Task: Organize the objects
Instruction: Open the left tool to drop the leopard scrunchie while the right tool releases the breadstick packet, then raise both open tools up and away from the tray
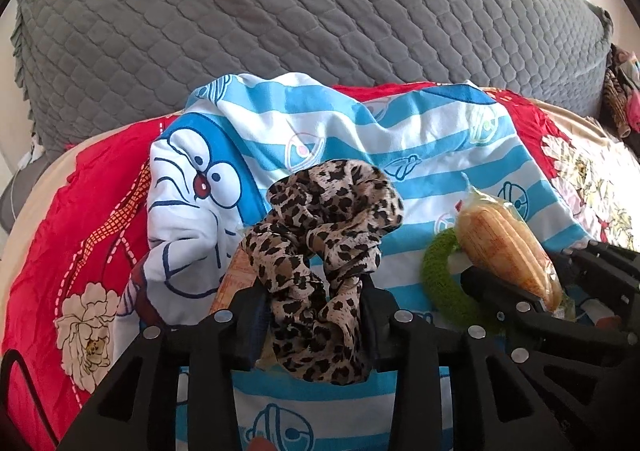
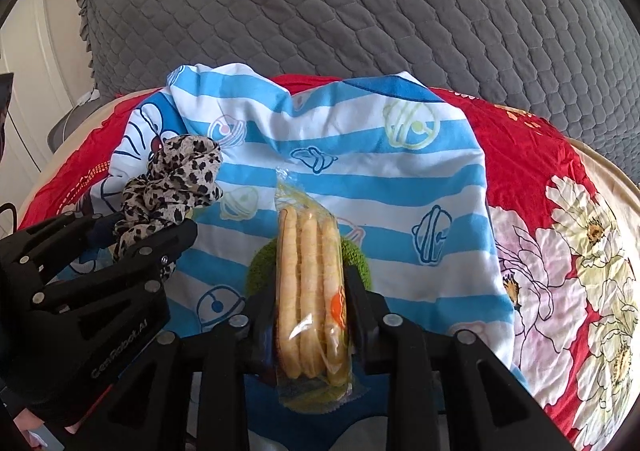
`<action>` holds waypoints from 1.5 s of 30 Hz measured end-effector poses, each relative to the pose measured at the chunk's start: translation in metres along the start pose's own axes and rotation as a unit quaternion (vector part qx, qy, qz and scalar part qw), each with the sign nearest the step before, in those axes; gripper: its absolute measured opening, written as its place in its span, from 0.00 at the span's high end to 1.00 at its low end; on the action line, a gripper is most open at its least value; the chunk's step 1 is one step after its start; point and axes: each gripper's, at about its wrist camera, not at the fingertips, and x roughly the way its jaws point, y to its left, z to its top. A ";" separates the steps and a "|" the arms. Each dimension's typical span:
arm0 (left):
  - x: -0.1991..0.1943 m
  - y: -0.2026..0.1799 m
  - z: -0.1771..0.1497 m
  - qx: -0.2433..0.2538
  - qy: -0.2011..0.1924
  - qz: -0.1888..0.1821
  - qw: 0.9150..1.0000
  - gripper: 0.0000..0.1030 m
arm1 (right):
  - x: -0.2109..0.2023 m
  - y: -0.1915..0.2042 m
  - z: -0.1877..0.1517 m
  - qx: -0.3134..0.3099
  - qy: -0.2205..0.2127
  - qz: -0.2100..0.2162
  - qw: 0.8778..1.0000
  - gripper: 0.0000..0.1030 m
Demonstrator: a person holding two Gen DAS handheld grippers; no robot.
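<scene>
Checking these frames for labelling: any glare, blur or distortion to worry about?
Left wrist view: fisheye bends the grey quilted cover; sunlight washes out the floral sheet at right; leopard scrunchie sharp. Right wrist view: same curvature, dark vignette corners, glare on the snack packet.

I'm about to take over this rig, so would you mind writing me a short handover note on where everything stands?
Left gripper: the leopard-print scrunchie sits between its fingers, held up above the cloth.
Right gripper: the clear packet of biscuit sticks stands on edge between its fingers.
Whether either pair of pads presses firmly cannot be told.
A green ring-shaped hair tie lies on the blue striped cartoon cloth, under the packet.
The cloth is spread over a red floral sheet, with a grey quilted cushion behind.
Done: both items are picked up.
Left: place them, then deal with the green tie. No container is in view.
</scene>
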 end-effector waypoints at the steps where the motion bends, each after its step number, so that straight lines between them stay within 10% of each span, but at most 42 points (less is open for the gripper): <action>1: -0.001 0.000 -0.001 0.000 -0.001 0.001 1.000 0.61 | -0.001 0.000 0.000 0.000 -0.001 -0.002 1.000 0.61; 25: -0.023 0.018 -0.007 -0.020 0.014 0.008 1.000 0.36 | -0.013 -0.001 -0.004 0.003 0.002 -0.004 1.000 0.54; 45: -0.042 0.023 -0.004 -0.029 0.007 0.009 1.000 0.24 | -0.035 0.000 0.001 0.002 -0.010 -0.006 1.000 0.29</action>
